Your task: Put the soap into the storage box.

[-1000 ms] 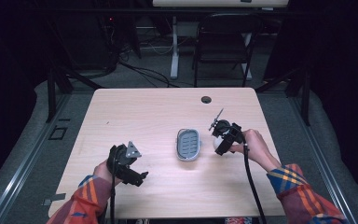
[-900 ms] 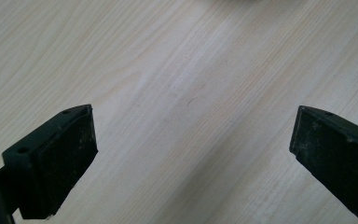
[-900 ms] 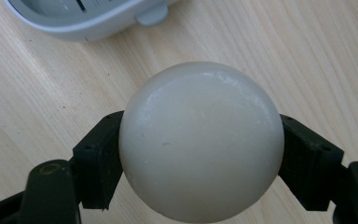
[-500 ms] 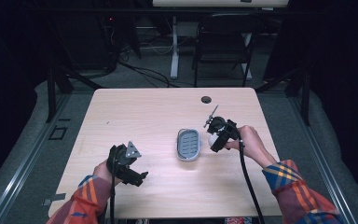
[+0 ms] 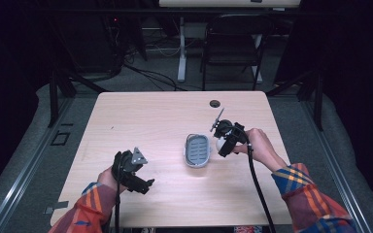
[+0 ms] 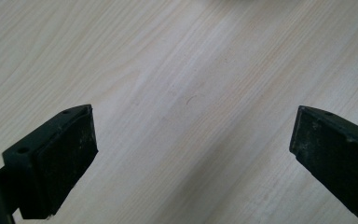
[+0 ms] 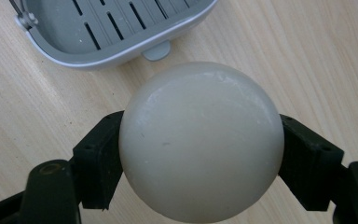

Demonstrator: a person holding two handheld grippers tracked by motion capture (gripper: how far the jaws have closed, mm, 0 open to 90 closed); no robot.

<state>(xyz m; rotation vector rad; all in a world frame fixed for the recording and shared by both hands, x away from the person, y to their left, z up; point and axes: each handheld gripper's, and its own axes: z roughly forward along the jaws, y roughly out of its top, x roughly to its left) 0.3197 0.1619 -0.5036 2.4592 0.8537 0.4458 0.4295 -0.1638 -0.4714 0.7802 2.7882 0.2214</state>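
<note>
Right gripper clamps a smooth, round cream soap

Your table is lit, your room is dark.
You get soft glare on the pale wooden table; the round cream-white soap looks slightly soft close up.

The right gripper has shifted slightly, carrying the pale round soap clamped between its jaws nearer to the grey slotted dish, whose rim now lies just beyond the jaws' tips.
</note>
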